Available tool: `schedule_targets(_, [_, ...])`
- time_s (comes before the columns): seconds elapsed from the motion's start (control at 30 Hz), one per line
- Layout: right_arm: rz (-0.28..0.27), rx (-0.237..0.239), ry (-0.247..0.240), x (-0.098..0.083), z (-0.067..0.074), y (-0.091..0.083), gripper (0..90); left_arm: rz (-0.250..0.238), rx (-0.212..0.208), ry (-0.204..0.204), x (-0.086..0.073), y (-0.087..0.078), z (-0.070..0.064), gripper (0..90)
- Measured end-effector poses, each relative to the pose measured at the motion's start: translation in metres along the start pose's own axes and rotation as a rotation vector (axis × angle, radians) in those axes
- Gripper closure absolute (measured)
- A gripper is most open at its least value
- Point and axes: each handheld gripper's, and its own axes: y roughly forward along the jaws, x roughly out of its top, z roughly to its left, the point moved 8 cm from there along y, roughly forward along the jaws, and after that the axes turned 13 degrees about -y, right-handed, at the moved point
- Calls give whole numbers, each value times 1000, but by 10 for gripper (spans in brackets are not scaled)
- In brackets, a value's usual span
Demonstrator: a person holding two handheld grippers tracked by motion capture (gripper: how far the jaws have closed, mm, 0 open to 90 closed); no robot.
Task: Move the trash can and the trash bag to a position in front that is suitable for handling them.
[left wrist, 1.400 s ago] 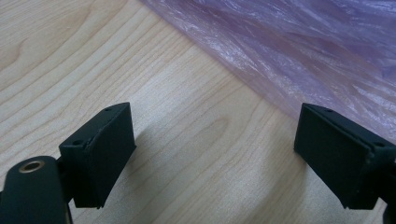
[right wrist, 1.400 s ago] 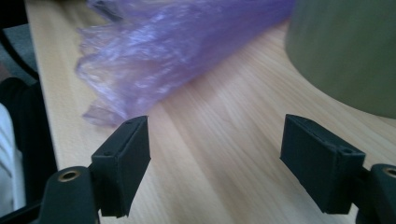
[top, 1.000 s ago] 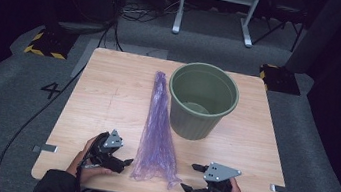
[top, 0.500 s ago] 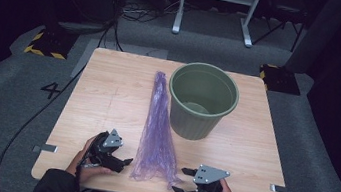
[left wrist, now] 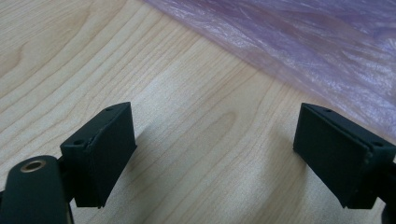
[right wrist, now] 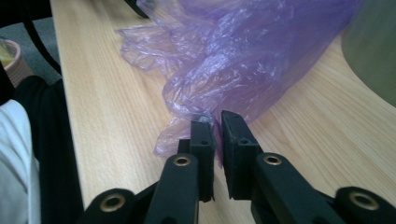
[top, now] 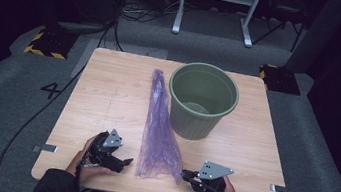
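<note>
Wooden table [top: 108, 92] was seen bearing a purple plastic bag [top: 158, 129] left of a green bin [top: 202, 103], its corner pinched by the right gripper [right wrist: 217, 123], the left gripper [left wrist: 212, 144] spread nearby; lining apparently remained undone.

Purple plastic bags [top: 158, 134]: one was there
Green bins [top: 202, 100]: one
Grippers: two, left [top: 124, 162] and right [top: 186, 175]
Surface [top: 108, 92]: one

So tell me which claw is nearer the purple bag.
Right. The right claw is closed on the purple bag at its near corner; the left claw sits open just beside its edge, not touching.
</note>
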Motion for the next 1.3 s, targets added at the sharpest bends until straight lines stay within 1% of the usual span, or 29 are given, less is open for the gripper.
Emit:
schedule_targets(0.13, [2, -13, 4, -7, -7, -5, 872, 1, -1, 2, 0, 0, 0, 123])
schedule_targets(0.23, [-1, -30, 27, -15, -15, -14, 877, 1, -5, 7, 0, 0, 1, 123])
schedule_targets(0.3, [-13, -35, 49, -21, -23, -21, 876, 1, -5, 7, 0, -1, 1, 123])
schedule_targets(0.37, [-39, -42, 96, -26, -32, -31, 875, 2, -4, 6, 0, -1, 1, 123])
schedule_targets(0.4, [-45, -57, 111, -29, -38, -36, 875, 1, -4, 6, 0, -1, 1, 123])
schedule_targets(0.43, [-45, -71, 117, -32, -43, -39, 876, 2, -5, 7, 0, -1, 1, 123])
schedule_targets(0.5, [-43, -99, 153, -40, -54, -46, 876, 1, -5, 7, 0, -1, 1, 122])
schedule_targets(0.53, [-43, -99, 153, -40, -54, -46, 876, 1, -5, 7, 0, -1, 1, 123])
schedule_targets(0.57, [-26, -130, 171, -49, -65, -51, 874, 2, -4, 7, 0, -1, 1, 123])
schedule_targets(0.63, [-11, -155, 178, -55, -73, -53, 874, 2, -5, 7, 0, -1, 1, 122])
schedule_targets(0.67, [-3, -173, 198, -59, -78, -56, 874, 2, -5, 8, 0, -1, 1, 123])
schedule_targets(0.7, [0, -181, 208, -61, -81, -57, 873, 2, -4, 7, 0, -1, 1, 122])
schedule_targets(0.73, [9, -193, 211, -64, -85, -59, 872, 2, -4, 6, 0, -1, 2, 122])
schedule_targets(0.77, [27, -216, 205, -67, -90, -61, 871, 0, -5, 8, 0, -1, 2, 122])
schedule_targets(0.8, [38, -229, 201, -70, -93, -62, 869, 1, -6, 7, 0, -1, 2, 122])
schedule_targets(0.83, [48, -246, 208, -74, -98, -65, 867, 2, -4, 6, -1, -1, 3, 122])
schedule_targets(0.9, [48, -262, 234, -79, -105, -70, 852, 0, -1, 0, -1, -2, 4, 122])
schedule_targets(0.93, [52, -277, 241, -83, -110, -73, 848, 0, 1, -2, -1, -2, 5, 122])
schedule_targets(1.0, [46, -291, 253, -87, -116, -78, 841, -1, 4, -5, -1, -2, 6, 122])
schedule_targets(1.07, [57, -323, 260, -92, -124, -83, 831, 1, 10, -6, -1, -2, 7, 122])
schedule_targets(1.13, [62, -345, 276, -96, -130, -87, 805, 0, 12, -11, -1, -2, 7, 122])
schedule_targets(1.17, [75, -361, 280, -98, -134, -89, 801, 0, 13, -11, -1, -2, 7, 122])
schedule_targets(1.2, [75, -361, 280, -98, -134, -89, 801, 0, 13, -11, -1, -2, 7, 122])
schedule_targets(1.23, [80, -379, 277, -102, -140, -92, 792, 0, 13, -12, -1, -2, 7, 122])
schedule_targets(1.27, [84, -389, 277, -103, -143, -93, 781, 0, 13, -12, -1, -2, 7, 122])
schedule_targets(1.3, [94, -397, 276, -105, -145, -93, 744, 0, 13, -12, -1, -2, 7, 122])
